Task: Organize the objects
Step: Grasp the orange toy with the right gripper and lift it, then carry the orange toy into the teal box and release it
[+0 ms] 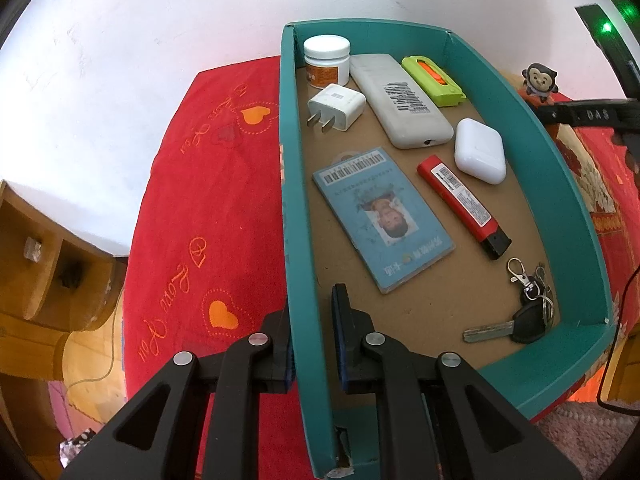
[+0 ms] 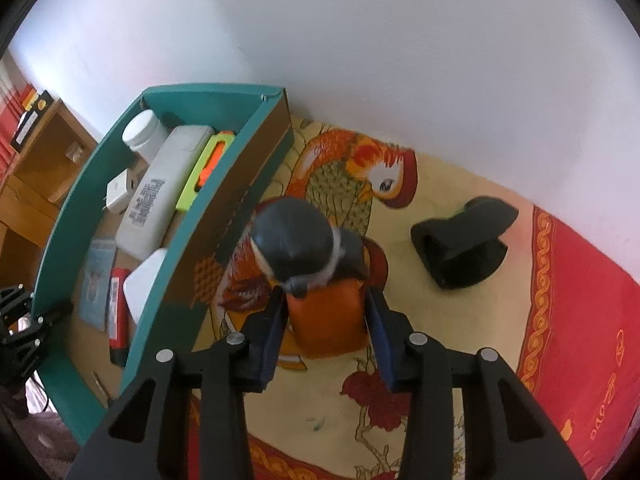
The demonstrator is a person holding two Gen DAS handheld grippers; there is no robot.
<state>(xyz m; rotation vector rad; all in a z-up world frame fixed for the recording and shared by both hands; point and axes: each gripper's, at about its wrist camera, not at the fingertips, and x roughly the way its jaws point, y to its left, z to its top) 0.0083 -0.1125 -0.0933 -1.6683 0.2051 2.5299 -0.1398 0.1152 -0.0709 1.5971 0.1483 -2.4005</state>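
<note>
A teal cardboard box lies on the red cloth. It holds a white jar, a charger plug, a white remote, a lime-green cutter, a white earbud case, a red lighter, a blue ID card and keys. My left gripper is shut on the box's left wall. Outside the box's right wall stands a monkey figurine with a dark head and an orange body. My right gripper straddles that body, pads against both sides.
A black stand sits on the parrot-print cloth to the right of the figurine. The box's outer wall is close on the figurine's left. A white wall runs behind, and wooden shelves stand beyond the table's left edge.
</note>
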